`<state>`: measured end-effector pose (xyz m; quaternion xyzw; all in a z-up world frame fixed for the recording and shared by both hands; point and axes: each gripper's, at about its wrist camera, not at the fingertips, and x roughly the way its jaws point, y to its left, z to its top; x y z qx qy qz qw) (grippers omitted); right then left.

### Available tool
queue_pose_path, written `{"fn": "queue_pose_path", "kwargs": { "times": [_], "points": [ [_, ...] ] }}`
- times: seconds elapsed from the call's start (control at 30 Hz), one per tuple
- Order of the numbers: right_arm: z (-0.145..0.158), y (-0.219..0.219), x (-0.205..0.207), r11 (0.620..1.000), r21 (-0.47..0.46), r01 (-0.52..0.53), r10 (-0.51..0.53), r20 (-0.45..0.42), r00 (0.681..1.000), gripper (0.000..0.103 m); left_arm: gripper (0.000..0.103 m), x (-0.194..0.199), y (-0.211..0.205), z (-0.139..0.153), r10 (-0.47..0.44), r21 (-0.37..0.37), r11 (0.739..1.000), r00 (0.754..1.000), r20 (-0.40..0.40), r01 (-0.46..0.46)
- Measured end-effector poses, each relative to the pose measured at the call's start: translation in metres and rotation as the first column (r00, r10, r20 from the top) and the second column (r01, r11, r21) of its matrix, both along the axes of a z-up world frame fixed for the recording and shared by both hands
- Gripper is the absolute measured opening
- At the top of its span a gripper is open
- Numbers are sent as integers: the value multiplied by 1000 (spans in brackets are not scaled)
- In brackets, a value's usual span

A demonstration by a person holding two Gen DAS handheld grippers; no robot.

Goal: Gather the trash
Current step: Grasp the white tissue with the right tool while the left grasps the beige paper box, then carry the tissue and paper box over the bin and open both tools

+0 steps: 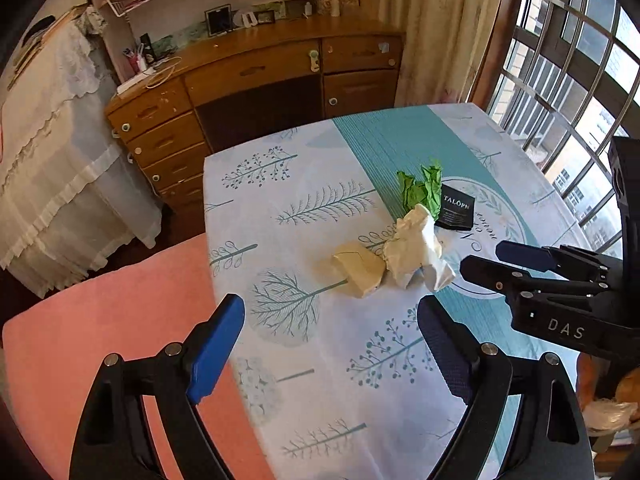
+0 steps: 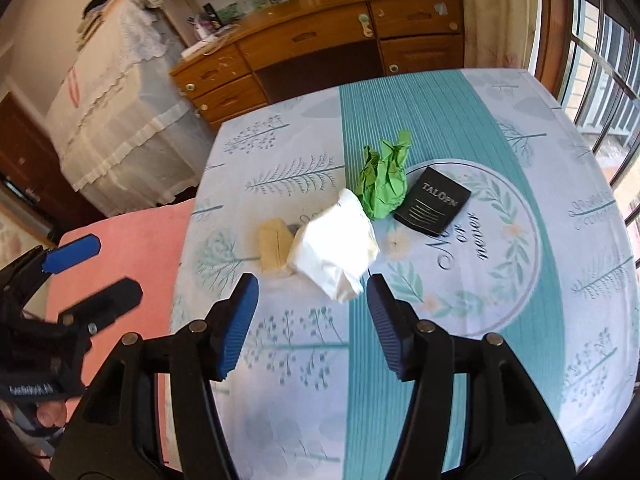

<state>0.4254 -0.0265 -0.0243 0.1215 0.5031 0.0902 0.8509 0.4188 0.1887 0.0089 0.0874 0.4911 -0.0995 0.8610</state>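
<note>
Trash lies bunched in the middle of the table: a crumpled white paper (image 1: 414,250) (image 2: 334,250), a crumpled green paper (image 1: 422,190) (image 2: 382,182), a tan folded packet (image 1: 358,268) (image 2: 274,248) and a black packet marked TALOPN (image 1: 456,206) (image 2: 432,202). My left gripper (image 1: 330,322) hovers open over the table's near left part, short of the tan packet. My right gripper (image 2: 312,300) is open just in front of the white paper, nothing between its fingers. Each gripper shows in the other's view: right gripper (image 1: 486,260), left gripper (image 2: 108,268).
The table wears a white and teal tree-print cloth (image 1: 320,208) (image 2: 500,280). A pink seat (image 1: 104,340) (image 2: 120,232) sits by its left edge. Behind stand a wooden dresser (image 1: 256,76) (image 2: 320,40), lace-covered furniture (image 1: 56,152) and a barred window (image 1: 568,80) at right.
</note>
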Motion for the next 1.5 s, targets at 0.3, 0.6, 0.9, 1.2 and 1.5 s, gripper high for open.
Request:
{"fn": "queue_pose_path", "kwargs": {
  "times": [0.3, 0.6, 0.9, 1.2, 1.5],
  "points": [
    [-71, 29, 64, 997, -54, 55, -61, -104, 993, 53, 89, 66, 5, -58, -110, -2, 994, 991, -73, 110],
    [-82, 9, 51, 993, -46, 112, -115, -54, 992, 31, 89, 95, -21, -99, -248, 6, 968, 959, -137, 251],
    [-80, -19, 28, 980, -23, 198, -199, -51, 979, 25, 89, 114, -52, -144, -340, -5, 937, 911, -235, 348],
    [-79, -31, 9, 975, 8, 221, -220, -59, 974, 24, 87, 127, -67, -176, -356, 38, 924, 893, -276, 380],
    [-80, -33, 5, 976, 23, 215, -214, -57, 975, 23, 62, 121, -67, -178, -353, 56, 924, 899, -260, 379]
  ]
}}
